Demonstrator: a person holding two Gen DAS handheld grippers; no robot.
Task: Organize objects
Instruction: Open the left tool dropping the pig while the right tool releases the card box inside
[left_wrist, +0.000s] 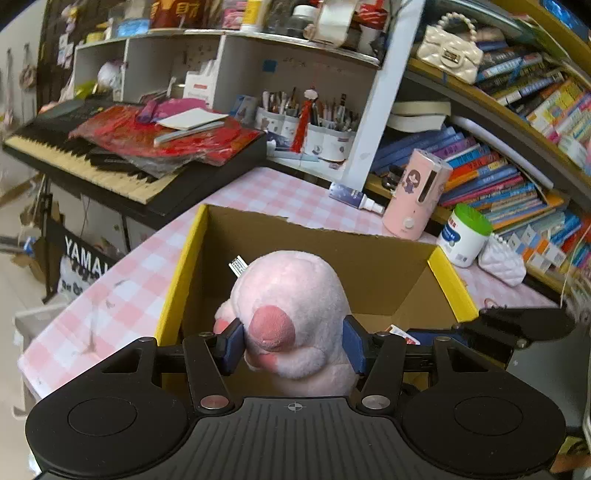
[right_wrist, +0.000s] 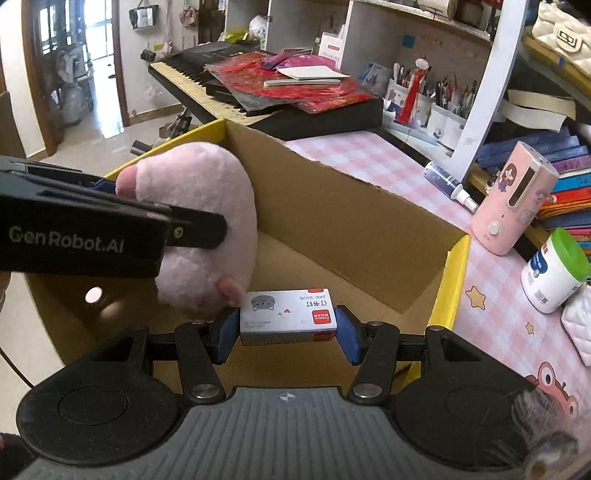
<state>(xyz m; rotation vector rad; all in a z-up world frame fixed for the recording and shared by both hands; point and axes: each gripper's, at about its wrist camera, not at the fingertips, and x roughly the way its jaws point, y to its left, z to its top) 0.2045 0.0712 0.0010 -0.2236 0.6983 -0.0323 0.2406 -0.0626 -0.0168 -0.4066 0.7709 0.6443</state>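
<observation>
- On the pink-and-white checked tabletop (left_wrist: 122, 295): open brown cardboard box with yellow-edged flaps (left_wrist: 369, 258), standing near the front, both grippers reaching over it.
- Beyond the tabletop, to the left: black electronic keyboard with cream keys (left_wrist: 110, 173), piled with red plastic-wrapped packets and a flat white booklet.
- Behind the box: white shelving unit (left_wrist: 384, 96) with white cups full of pens and brushes; to the right, wooden shelves packed with coloured books.
- Over the box's open top, near its left wall: round pink plush toy with a darker pink patch (left_wrist: 291, 306), pinched on both sides between the blue pads of the left gripper (left_wrist: 295, 343); jaws closed partway, pressing into the fur. Seen from the right wrist, same toy (right_wrist: 207, 206) hanging low inside the box, a foot just beside the small carton.
- Right of the box on the tabletop: pink cylindrical device with a cartoon girl print (left_wrist: 417, 192), upright; just beside it a white plastic jar with a green lid (left_wrist: 463, 236); against the jar, a white quilted pouch (left_wrist: 502, 260).
- Between the blue pads of the right gripper (right_wrist: 288, 328): small white and grey staple carton with a cat drawing and a red label (right_wrist: 288, 314), clamped at its two short ends, held level above the box floor.
</observation>
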